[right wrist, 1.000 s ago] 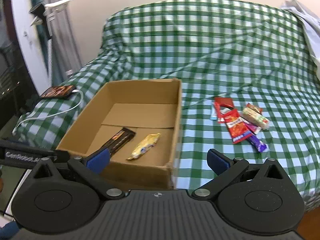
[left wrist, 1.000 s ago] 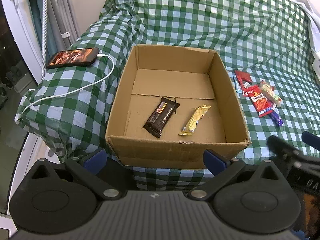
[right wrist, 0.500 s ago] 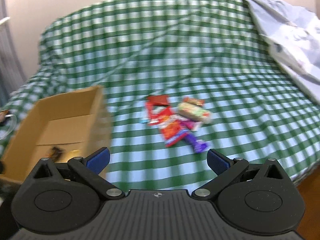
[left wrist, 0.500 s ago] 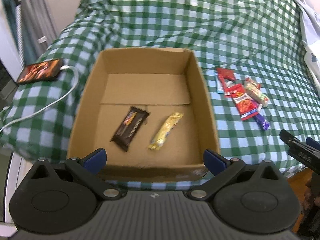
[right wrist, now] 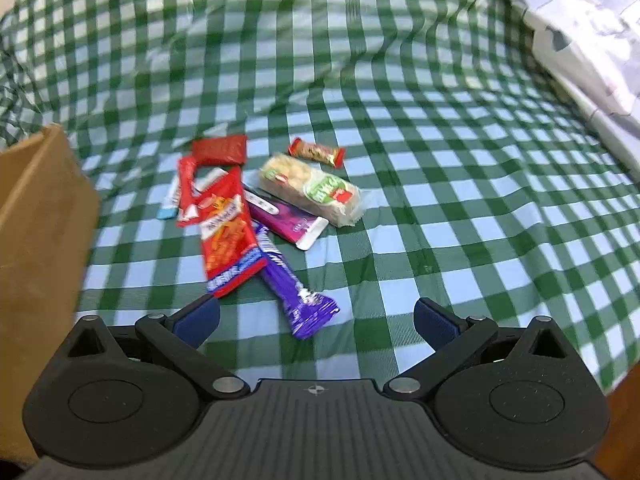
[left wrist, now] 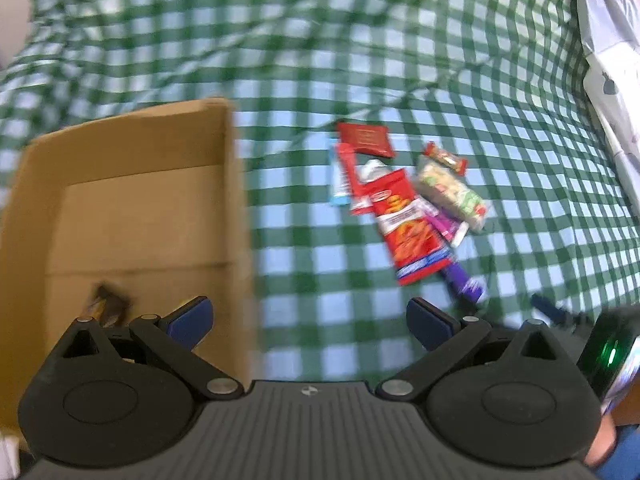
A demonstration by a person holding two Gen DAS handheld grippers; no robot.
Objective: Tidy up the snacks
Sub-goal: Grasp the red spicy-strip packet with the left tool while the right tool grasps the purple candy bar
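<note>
A pile of snack packets lies on the green checked cloth: a red chips bag [right wrist: 226, 232], a purple bar [right wrist: 294, 290], a magenta pack [right wrist: 286, 220], a clear nut pack [right wrist: 316, 190], a small red bar [right wrist: 317, 152] and a red pouch [right wrist: 219, 149]. My right gripper [right wrist: 316, 320] is open and empty just in front of the purple bar. The cardboard box [left wrist: 132, 208] stands left of the pile, with a dark bar [left wrist: 106, 306] inside. My left gripper [left wrist: 308, 320] is open and empty over the box's right wall; the red chips bag [left wrist: 408, 224] lies ahead to its right.
A white patterned sheet [right wrist: 584, 36] lies bunched at the far right. The bed's front edge [right wrist: 624, 376] drops off at the lower right. The box's side wall [right wrist: 40, 232] stands at the left. The other gripper's body with a green light [left wrist: 612, 356] shows in the left wrist view.
Both grippers have swung right, away from the box toward the snack pile. The right gripper has come close to the purple bar. The phone and cable have left view.
</note>
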